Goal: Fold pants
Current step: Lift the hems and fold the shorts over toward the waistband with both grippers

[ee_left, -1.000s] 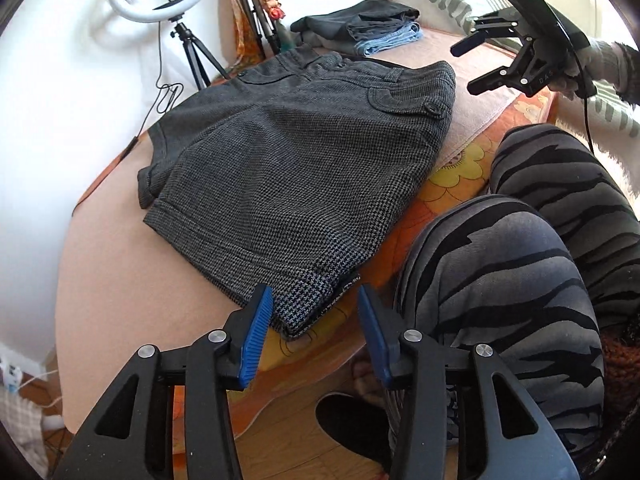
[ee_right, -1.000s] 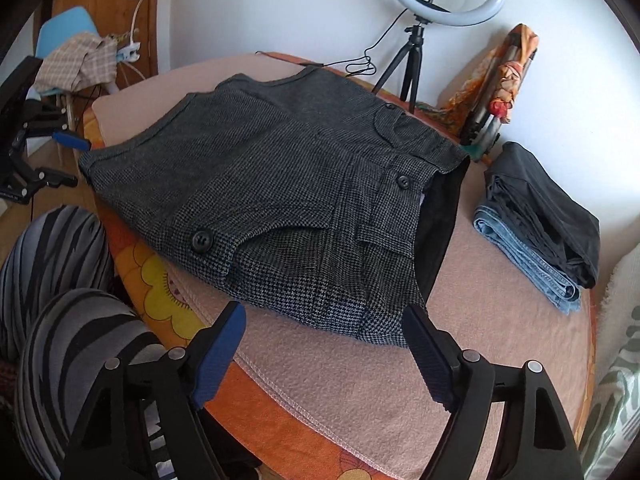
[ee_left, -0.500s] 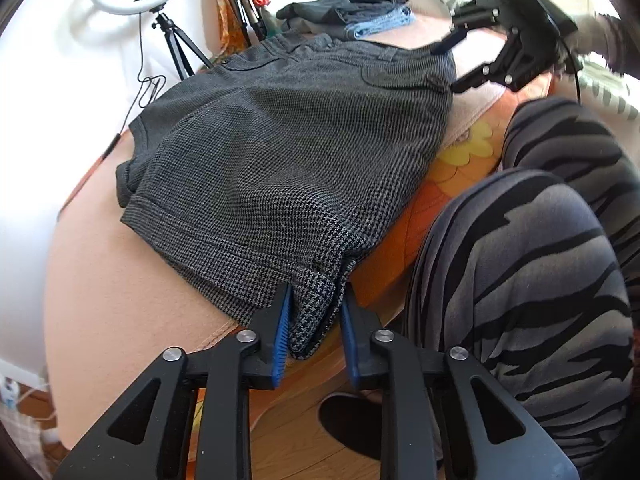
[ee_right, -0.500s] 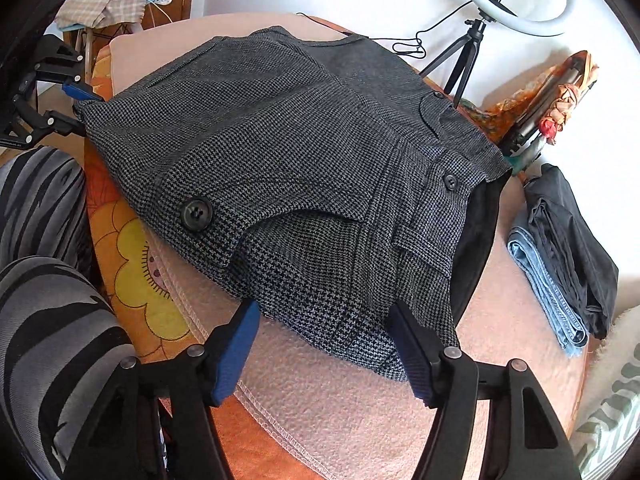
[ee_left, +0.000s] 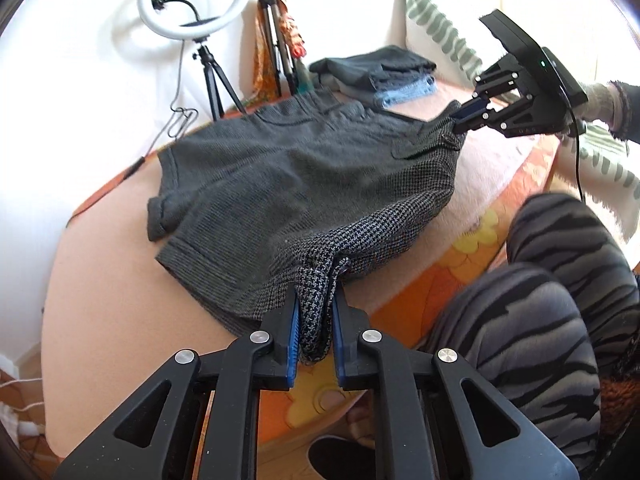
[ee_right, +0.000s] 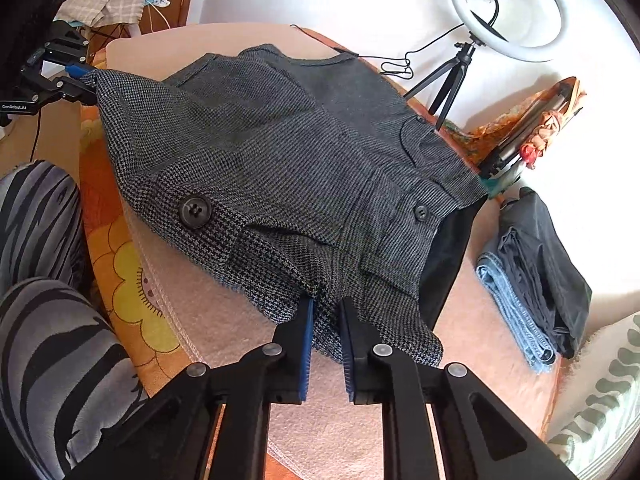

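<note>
Grey houndstooth shorts (ee_left: pixel 304 176) lie spread on a pink cloth over a round table. My left gripper (ee_left: pixel 314 300) is shut on the near leg hem and holds it raised off the table. My right gripper (ee_right: pixel 326 308) is shut on the near waistband corner of the shorts (ee_right: pixel 280 160), also raised. Each gripper shows in the other view: the right one (ee_left: pixel 460 120) at the far right corner, the left one (ee_right: pixel 86 76) at the far left corner.
A stack of folded dark and blue jeans (ee_right: pixel 532 276) lies at the table's far side. A ring light on a tripod (ee_left: pixel 192 0) and an orange bundle (ee_left: pixel 276 40) stand by the wall. The person's striped legs (ee_left: pixel 540 320) are beside the table edge (ee_left: pixel 404 304).
Both grippers closed on the shorts: the left on the leg hem, the right on the waistband corner. Both held corners have lifted off the table.
</note>
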